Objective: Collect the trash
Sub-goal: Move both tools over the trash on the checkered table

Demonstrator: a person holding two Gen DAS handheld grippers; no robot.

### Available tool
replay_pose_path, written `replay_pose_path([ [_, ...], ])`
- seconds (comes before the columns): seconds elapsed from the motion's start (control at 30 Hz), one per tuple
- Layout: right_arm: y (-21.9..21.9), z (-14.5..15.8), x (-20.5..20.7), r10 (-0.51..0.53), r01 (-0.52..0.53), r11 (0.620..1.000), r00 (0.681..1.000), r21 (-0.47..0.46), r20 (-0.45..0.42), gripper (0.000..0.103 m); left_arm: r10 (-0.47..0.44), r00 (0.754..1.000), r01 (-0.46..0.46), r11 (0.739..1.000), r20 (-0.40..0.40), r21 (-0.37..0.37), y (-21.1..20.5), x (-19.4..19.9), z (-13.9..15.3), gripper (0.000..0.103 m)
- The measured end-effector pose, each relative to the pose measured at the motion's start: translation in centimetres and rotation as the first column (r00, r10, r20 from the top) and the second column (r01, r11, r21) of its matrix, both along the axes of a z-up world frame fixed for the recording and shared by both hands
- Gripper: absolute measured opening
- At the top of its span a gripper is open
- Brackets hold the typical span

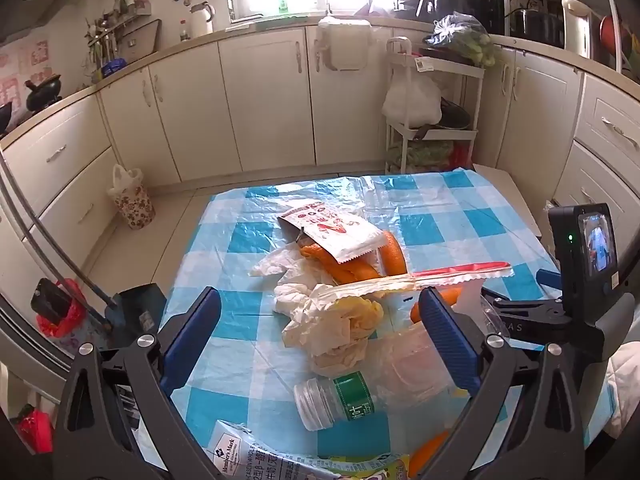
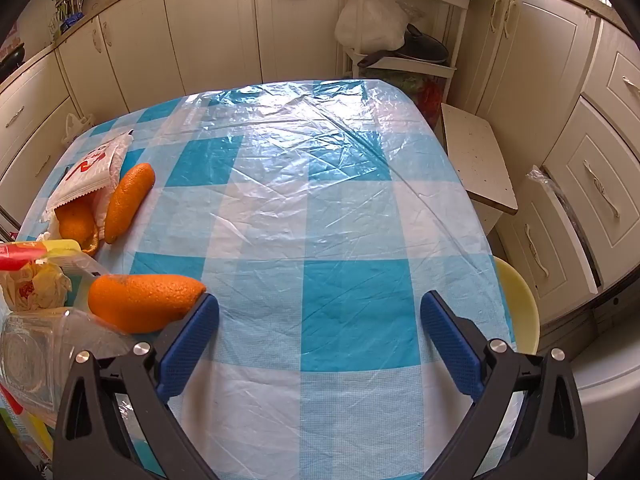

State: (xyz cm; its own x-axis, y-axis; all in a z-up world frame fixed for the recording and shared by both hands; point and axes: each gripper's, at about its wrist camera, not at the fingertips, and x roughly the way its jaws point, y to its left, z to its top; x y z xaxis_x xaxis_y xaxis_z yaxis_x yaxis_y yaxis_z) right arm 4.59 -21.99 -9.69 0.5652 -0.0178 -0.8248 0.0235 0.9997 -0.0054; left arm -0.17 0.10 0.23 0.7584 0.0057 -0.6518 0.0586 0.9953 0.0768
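Trash lies piled on the blue-checked tablecloth (image 1: 460, 216): crumpled tissues (image 1: 336, 320), orange peels (image 1: 360, 264), a white and red wrapper (image 1: 336, 236), a red-edged bag (image 1: 440, 276), a clear plastic bottle (image 1: 360, 396) on its side and a printed carton (image 1: 256, 456). My left gripper (image 1: 320, 324) is open, its fingers either side of the tissues and bottle. My right gripper (image 2: 320, 328) is open and empty above bare cloth; an orange peel (image 2: 140, 300) touches its left fingertip (image 2: 200, 316). Another peel (image 2: 128, 200) and the wrapper (image 2: 92, 172) lie further left.
White kitchen cabinets (image 1: 264, 100) surround the table. A white rack (image 1: 432, 120) with bags stands behind it. A floral bin (image 1: 134, 200) and a dustpan (image 1: 132, 312) are on the floor at left. A stool (image 2: 476, 156) and a yellow seat (image 2: 520, 304) stand at right.
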Motion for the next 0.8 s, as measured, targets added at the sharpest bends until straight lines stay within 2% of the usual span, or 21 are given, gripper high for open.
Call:
replay_pose_path([
  [0.17,0.0,0.0,0.0,0.0,0.0,1.0,1.0,0.001,-0.001,0.096,0.024,0.998,-0.02,0.998,0.061,-0.063,1.6,-1.3,1.3,0.096],
  [0.33,0.0,0.0,0.0,0.0,0.0,1.0,1.0,0.0,0.001,0.096,-0.011,0.998,0.01,1.0,0.054,0.019,0.0,-2.3,1.1,0.096],
  [0.53,0.0,0.0,0.0,0.0,0.0,1.0,1.0,0.0,0.001,0.096,-0.051,0.998,0.053,0.998,0.049,-0.038,0.4,-3.8,1.7,0.096],
  [0.63,0.0,0.0,0.0,0.0,0.0,1.0,1.0,0.0,0.002,0.096,-0.048,0.998,0.051,0.996,0.051,-0.069,1.0,-4.3,2.0,0.096],
  [0.8,-0.1,-0.1,0.1,0.0,0.0,1.0,1.0,0.0,0.002,0.096,-0.03,0.997,0.035,0.996,0.066,-0.08,1.7,-5.0,2.1,0.096],
])
